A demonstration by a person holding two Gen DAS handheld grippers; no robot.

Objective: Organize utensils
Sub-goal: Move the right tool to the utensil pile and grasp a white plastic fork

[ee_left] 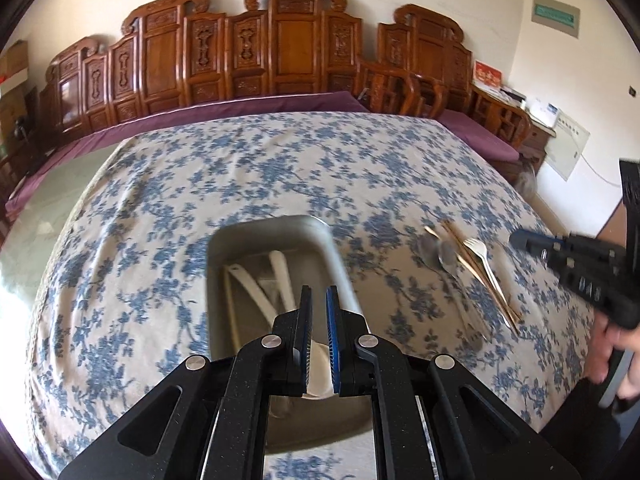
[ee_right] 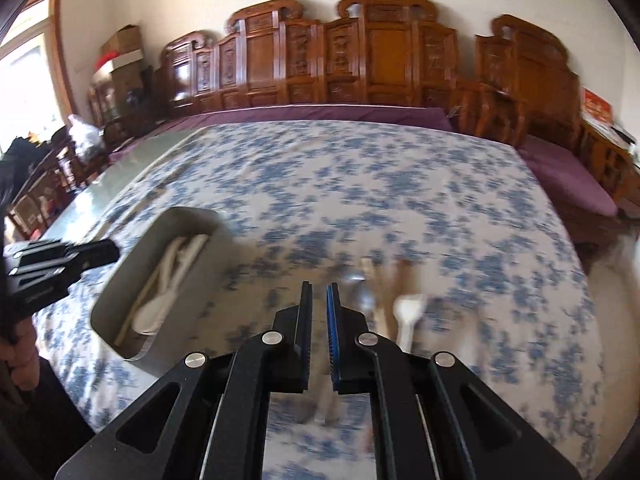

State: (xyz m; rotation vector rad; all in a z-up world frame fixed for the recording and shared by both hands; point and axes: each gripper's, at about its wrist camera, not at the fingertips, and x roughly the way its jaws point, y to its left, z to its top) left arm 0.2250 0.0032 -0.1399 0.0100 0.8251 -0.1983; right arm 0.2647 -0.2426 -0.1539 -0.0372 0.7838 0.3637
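Left gripper (ee_left: 319, 295) nearly closed and empty, poised above the grey tray (ee_left: 256, 229), likely because the white utensils (ee_left: 280, 270) already lie inside, lengthwise. Right gripper (ee_right: 319, 291) likewise nearly closed, nothing between its pads, aimed down at the loose utensils (ee_left: 464, 264) on the floral tablecloth (ee_left: 248, 168): spoons, a fork, gold chopsticks, bunched just right of the tray, presumably next to be sorted. Beyond, carved wooden chairs (ee_left: 288, 44) lined against the wall.
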